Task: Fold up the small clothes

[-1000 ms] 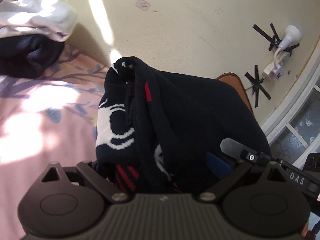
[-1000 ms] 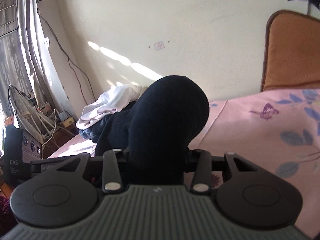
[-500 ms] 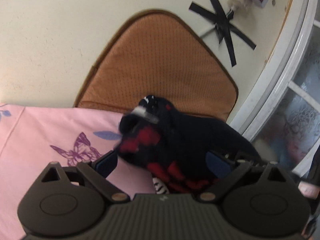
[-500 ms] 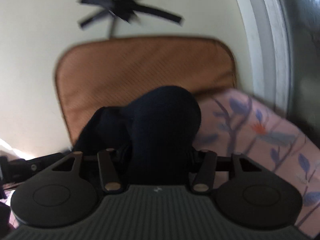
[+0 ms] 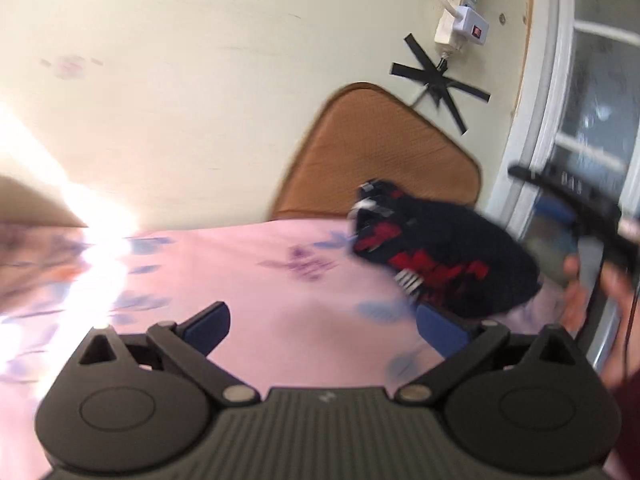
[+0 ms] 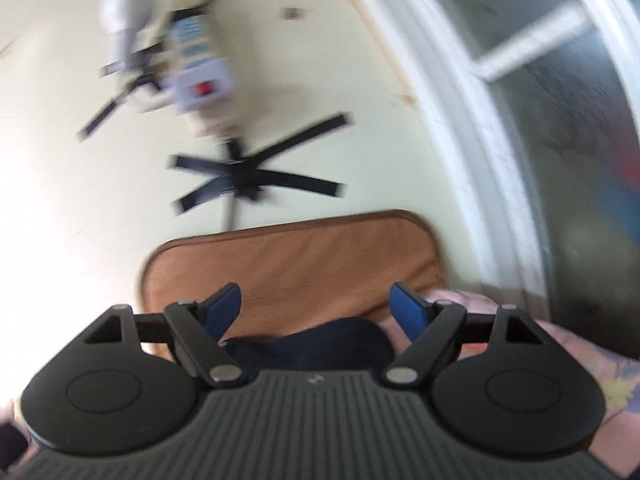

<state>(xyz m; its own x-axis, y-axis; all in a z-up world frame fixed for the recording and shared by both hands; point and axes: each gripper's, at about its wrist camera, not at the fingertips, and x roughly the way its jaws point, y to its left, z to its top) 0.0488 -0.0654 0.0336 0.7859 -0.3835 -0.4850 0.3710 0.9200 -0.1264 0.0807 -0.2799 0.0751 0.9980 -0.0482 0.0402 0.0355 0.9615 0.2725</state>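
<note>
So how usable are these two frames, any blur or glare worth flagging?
Left wrist view: motion blur smears the dark sock bundle and the bedsheet print; a blown-out sun patch washes out the left side. Right wrist view: heavier blur, the power strip and tape cross streaked, the window frame soft. Fisheye bends straight edges in both.

Cream wall point(image 5: 208, 92) with black tape crosses point(image 5: 440, 80) and power strip point(image 5: 460, 20) at 1 o'clock, orange cushion point(image 5: 380, 152) centre, white window frame point(image 5: 536, 128) at 3 o'clock, sun glare point(image 5: 80, 232) at 9 o'clock over pink floral sheet point(image 5: 280, 300).
</note>
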